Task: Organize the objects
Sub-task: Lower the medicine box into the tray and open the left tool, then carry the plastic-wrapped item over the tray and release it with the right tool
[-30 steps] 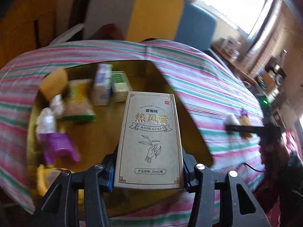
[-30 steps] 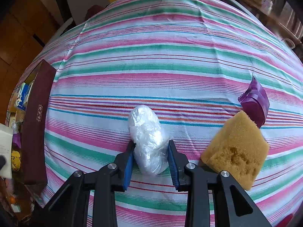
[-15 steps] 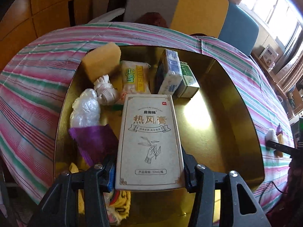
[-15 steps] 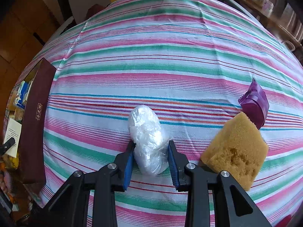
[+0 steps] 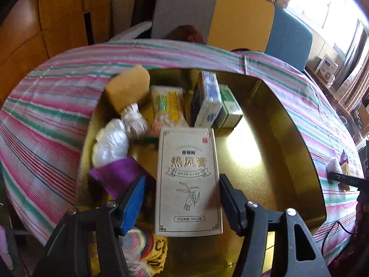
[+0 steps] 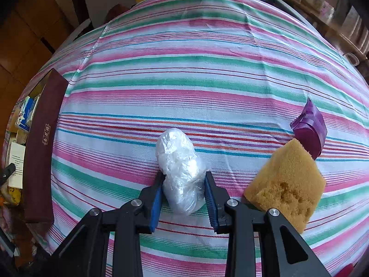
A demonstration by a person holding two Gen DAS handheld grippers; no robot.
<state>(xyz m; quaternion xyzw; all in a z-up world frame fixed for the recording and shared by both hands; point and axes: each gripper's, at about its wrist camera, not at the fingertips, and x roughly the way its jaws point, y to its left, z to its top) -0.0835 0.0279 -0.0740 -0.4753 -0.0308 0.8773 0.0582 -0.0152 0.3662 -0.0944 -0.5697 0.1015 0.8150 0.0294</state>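
Note:
In the left wrist view a tall beige box with a hand drawing (image 5: 188,180) lies over the gold tray (image 5: 265,161). My left gripper (image 5: 182,177) straddles it and its jaws are opening. A gap shows between the blue left pad (image 5: 135,198) and the box edge. In the right wrist view my right gripper (image 6: 184,175) is shut on a clear plastic bundle (image 6: 180,161) that rests on the striped tablecloth (image 6: 207,69). Right of it sit a yellow sponge (image 6: 286,184) and a purple packet (image 6: 310,131).
The tray also holds a sponge (image 5: 128,87), a white wad (image 5: 135,120), a plastic bundle (image 5: 110,145), a purple packet (image 5: 117,177), a yellow-green packet (image 5: 168,106) and two cartons (image 5: 207,101). Its maroon outer wall (image 6: 39,143) shows at the left. Chairs (image 5: 230,11) stand behind the table.
The left gripper has come down over the tray, and its jaws have spread off the beige box, which sits lower in the tray. The right gripper and its bundle are unchanged.

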